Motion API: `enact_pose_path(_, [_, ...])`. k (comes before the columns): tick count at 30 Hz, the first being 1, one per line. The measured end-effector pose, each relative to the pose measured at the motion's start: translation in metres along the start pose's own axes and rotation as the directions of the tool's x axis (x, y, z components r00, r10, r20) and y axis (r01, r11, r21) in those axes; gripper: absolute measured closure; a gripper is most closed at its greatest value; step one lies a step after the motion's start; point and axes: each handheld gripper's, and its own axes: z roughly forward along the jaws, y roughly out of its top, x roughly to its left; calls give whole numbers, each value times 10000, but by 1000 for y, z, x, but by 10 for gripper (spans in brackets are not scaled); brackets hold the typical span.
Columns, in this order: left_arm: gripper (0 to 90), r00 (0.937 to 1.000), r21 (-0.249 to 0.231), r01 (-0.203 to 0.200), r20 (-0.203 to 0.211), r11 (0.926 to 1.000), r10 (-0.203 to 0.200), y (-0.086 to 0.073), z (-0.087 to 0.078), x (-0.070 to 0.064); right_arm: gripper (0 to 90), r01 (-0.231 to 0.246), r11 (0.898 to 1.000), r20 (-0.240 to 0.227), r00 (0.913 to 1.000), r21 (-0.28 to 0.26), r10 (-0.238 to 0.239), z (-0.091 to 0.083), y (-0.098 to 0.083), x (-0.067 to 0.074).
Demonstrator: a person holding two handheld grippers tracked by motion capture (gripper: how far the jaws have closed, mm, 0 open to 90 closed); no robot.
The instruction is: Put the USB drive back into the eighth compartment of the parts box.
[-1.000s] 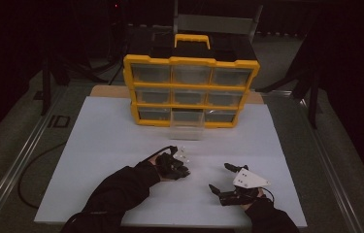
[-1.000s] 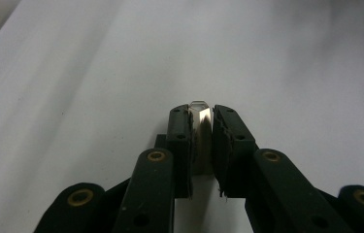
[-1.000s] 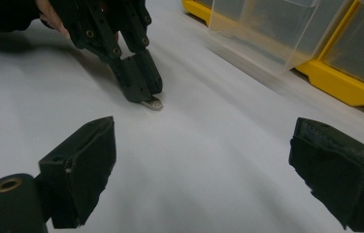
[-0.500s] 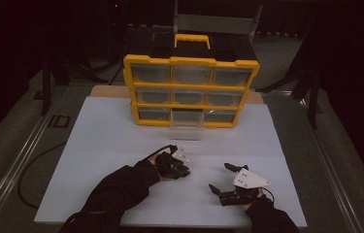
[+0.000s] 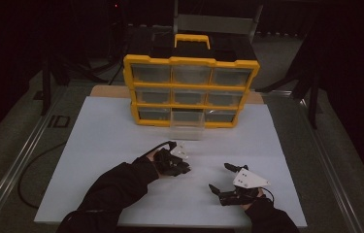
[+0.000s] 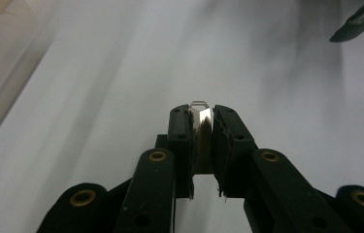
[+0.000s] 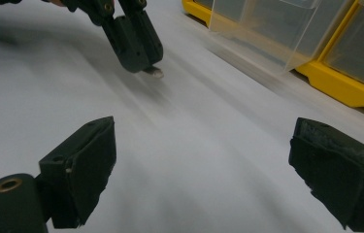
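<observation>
My left gripper (image 6: 202,114) is shut on a small shiny metal piece (image 6: 201,116), whose tip pokes out past the pads just above the white table top. From above, that gripper (image 5: 183,168) lies left of centre and points right. The right gripper view catches it (image 7: 138,48) with the metal piece (image 7: 154,73) at its tip. My right gripper (image 5: 218,176) rests on the sheet at the front right, open, with nothing between its pads (image 7: 85,160). One fingertip of it (image 6: 359,22) reaches into the left gripper view's top right corner.
A yellow drawer organiser (image 5: 191,90) with clear drawers stands at the back of the white sheet (image 5: 102,145). Its bottom middle drawer (image 5: 188,127) is pulled out toward me, also seen close by (image 7: 262,29). Dark floor and metal rails flank the table.
</observation>
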Motion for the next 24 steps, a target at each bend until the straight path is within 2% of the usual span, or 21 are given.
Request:
enact_pose_path(13, [798, 9998, -287, -21, -183, 9996, 16, 12, -21, 7, 101, -1, 10000, 3, 10000, 20, 1, 0, 0, 0])
enact_pose_path(24, [798, 9989, -604, 73, -449, 9982, -100, 25, -39, 21, 101, 73, 10000, -13, 10000, -15, -73, 0, 0, -1])
